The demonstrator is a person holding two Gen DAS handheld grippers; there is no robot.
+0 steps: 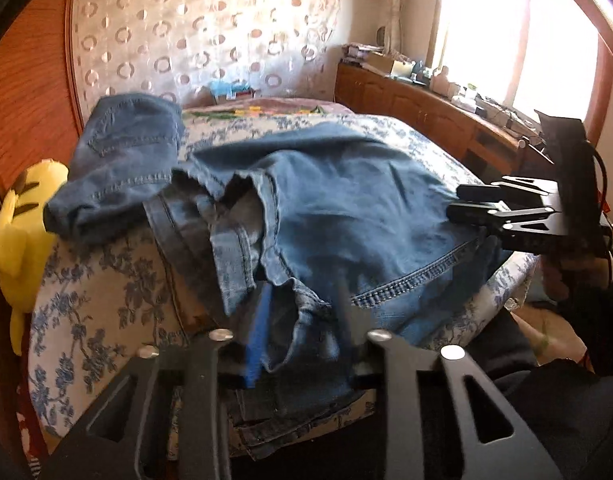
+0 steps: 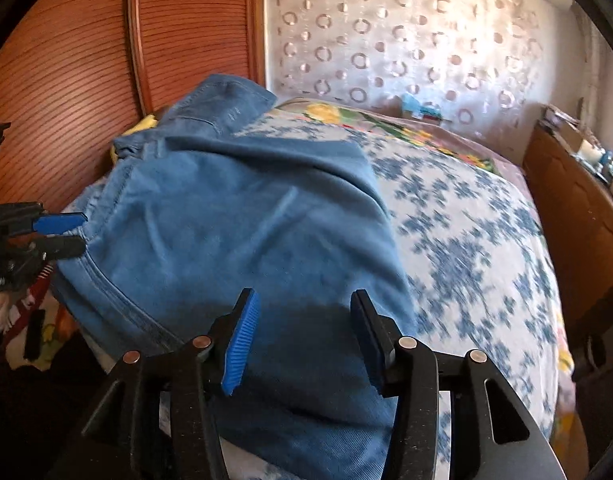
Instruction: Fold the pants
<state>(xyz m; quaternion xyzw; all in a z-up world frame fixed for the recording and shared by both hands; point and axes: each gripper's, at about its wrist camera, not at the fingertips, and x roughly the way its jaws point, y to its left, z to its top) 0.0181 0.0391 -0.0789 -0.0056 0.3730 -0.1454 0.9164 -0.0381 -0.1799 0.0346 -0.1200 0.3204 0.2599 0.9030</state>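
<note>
A home bedroom — bed (image 2: 486, 240) in floral cover, wooden wardrobe (image 2: 66, 72), cluttered sideboard (image 1: 418, 104) by the window (image 1: 518, 28).

Daylight enters through the window (image 1: 518, 36) at upper right of the left wrist view; panes blown out to white, glare washing over the nearby cabinet top (image 1: 426, 88). The patterned wall (image 2: 406, 40) takes warm, soft light in both views. Right wrist view: a dark shadow falls on the jeans (image 2: 246, 220) at lower centre, between the finger pads. Motion blur: bedspread print (image 2: 466, 240) smeared at right; in the left wrist view the near fingers (image 1: 256, 340) are streaked (blue pad barely resolved). Strong fisheye bending: wardrobe panels (image 2: 86, 60) curve, corners vignette to black. Colours slightly oversaturated.
</note>
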